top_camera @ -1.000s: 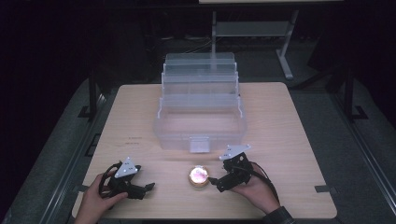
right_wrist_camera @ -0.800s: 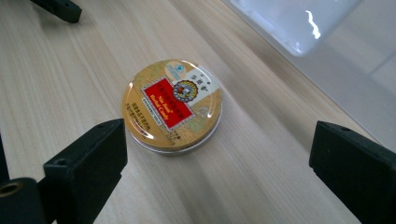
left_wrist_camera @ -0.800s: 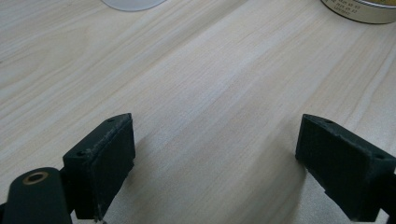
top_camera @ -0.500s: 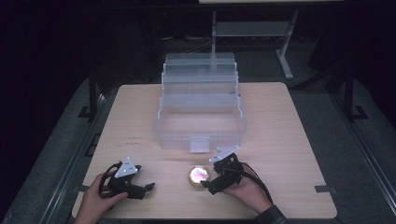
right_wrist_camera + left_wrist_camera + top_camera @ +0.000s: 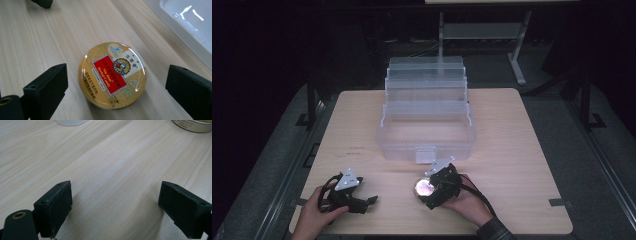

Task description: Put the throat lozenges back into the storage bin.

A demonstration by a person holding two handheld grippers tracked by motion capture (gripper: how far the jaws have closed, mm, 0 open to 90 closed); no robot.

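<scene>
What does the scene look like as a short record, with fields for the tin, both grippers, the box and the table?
tin: round gold candy tin with a red label, lying flat on the table, lid up
right gripper: open, jaws either side of the tin, not touching it
left gripper: open, nothing between its jaws, low over bare wood
box: clear plastic tiered box, open, beyond the tin
table: light wooden table

**Open wood near you, box blocking ahead**

Your right gripper [image 5: 428, 196] had room on both sides of the candy tin [image 5: 112, 74]. The clear plastic box [image 5: 426, 131] stood just beyond it. Bare table [image 5: 512, 150] lay open to either side.
</scene>
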